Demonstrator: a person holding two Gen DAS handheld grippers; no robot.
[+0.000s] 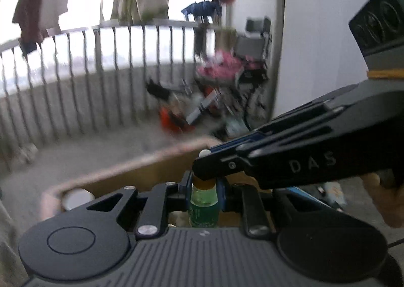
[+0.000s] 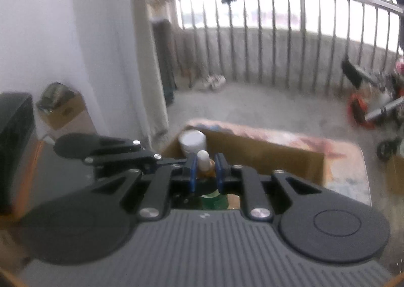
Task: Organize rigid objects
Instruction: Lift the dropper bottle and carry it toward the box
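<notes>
A small green bottle (image 1: pixel 204 205) with an amber neck and a white tip stands upright between the blue pads of my left gripper (image 1: pixel 203 192), which is shut on its body. My right gripper (image 2: pixel 205 169) comes in from the right in the left wrist view (image 1: pixel 277 150) and is shut on the bottle's amber neck (image 2: pixel 205 171), with the white tip (image 2: pixel 202 157) poking up between its pads. The green body (image 2: pixel 213 200) shows below. Both hold the bottle over an open cardboard box (image 2: pixel 277 155).
A white round container (image 2: pixel 192 140) stands in the box's far left corner, also in the left wrist view (image 1: pixel 77 198). Beyond are a balcony railing (image 1: pixel 101 65), hanging laundry, a scooter with an orange wheel (image 2: pixel 358 110), and another cardboard box (image 2: pixel 68 113) by the wall.
</notes>
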